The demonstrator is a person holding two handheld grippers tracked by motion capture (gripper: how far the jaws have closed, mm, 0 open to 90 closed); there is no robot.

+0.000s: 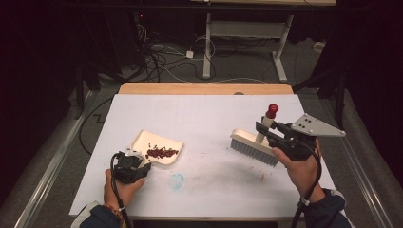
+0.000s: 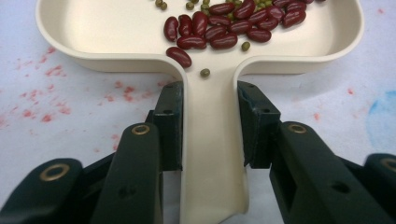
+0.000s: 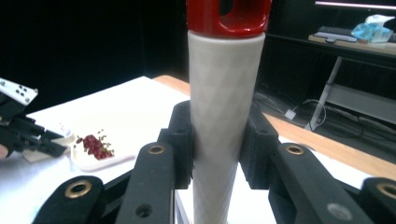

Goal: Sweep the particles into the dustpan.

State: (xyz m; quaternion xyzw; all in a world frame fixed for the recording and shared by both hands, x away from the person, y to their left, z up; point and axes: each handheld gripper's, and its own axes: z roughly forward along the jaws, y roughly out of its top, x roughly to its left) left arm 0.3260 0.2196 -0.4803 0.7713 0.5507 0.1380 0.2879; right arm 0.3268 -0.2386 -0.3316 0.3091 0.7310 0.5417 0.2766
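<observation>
High view, left to right: left gripper (image 1: 135, 164) clamps the handle of the cream dustpan (image 1: 164, 142), flat on the table (image 1: 204, 114), beans (image 1: 161, 152) loose inside. Right gripper (image 1: 280, 137) clenches the brush (image 1: 254, 147) by its stiff handle, bristles lifted; both look light, pan likely spills if tipped

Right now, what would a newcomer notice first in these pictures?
First, the dark red beans heaped in the cream dustpan at the table's left, its handle clamped by the left gripper. Then the brush at the right, its red-capped handle pinched by the right gripper.
</observation>
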